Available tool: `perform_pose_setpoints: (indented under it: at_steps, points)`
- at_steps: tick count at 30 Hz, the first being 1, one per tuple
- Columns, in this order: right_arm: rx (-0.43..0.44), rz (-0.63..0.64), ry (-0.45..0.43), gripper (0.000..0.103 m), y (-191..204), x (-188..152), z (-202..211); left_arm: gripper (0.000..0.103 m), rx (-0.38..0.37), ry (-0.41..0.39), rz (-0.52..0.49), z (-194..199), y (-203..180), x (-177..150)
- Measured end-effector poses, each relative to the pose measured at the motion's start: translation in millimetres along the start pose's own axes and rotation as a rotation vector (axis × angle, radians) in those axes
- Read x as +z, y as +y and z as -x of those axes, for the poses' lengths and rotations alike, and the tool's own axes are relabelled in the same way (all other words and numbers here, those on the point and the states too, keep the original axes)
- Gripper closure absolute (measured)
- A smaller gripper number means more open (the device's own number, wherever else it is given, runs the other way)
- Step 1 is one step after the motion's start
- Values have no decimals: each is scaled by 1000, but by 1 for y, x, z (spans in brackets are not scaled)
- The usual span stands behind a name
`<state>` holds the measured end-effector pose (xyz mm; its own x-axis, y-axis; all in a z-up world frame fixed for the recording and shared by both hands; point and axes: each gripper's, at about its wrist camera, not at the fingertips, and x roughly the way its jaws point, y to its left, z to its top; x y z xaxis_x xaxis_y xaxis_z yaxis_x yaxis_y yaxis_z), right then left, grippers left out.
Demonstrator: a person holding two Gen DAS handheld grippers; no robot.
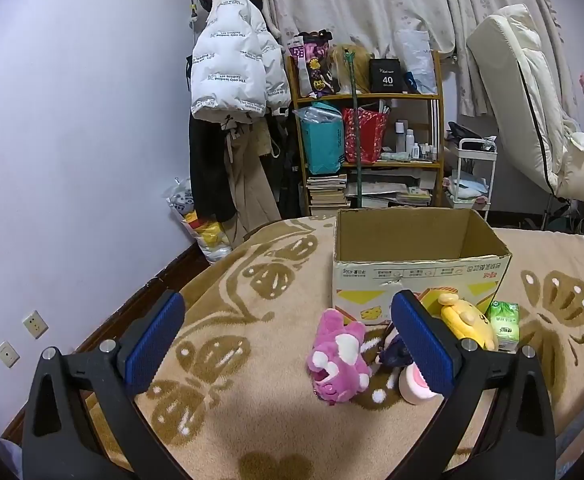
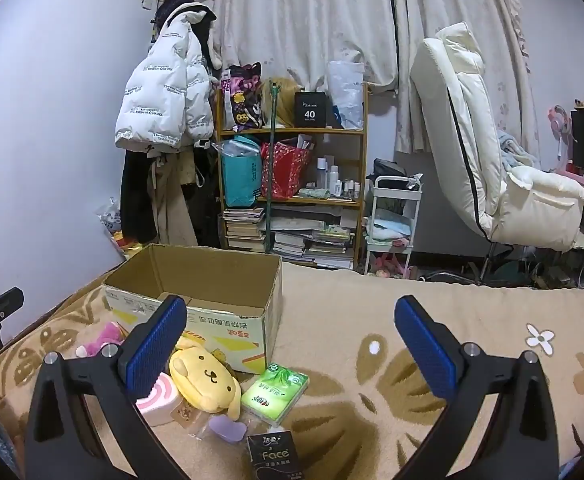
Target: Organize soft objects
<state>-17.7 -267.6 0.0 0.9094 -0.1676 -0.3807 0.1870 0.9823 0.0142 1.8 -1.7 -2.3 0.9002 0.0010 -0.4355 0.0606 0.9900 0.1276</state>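
Note:
An open cardboard box stands on the bed; it also shows in the right wrist view. In front of it lie a pink plush, a dark blue plush, a yellow dog plush, a pink roll toy and a green tissue pack. My left gripper is open and empty, with the pink plush between its fingers and farther ahead. My right gripper is open and empty above the bed, right of the toys.
A patterned beige blanket covers the bed. A black "Face" tissue pack and a purple pad lie near the front. A shelf, hanging coats, a white cart and a reclined chair stand beyond the bed.

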Motion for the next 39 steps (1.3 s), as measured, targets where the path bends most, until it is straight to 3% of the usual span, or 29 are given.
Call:
perform_pose_setpoints:
  at_steps: [39]
  points:
    - [6, -13, 2, 0, -2, -1, -1, 1, 2, 12, -3, -7, 4, -9]
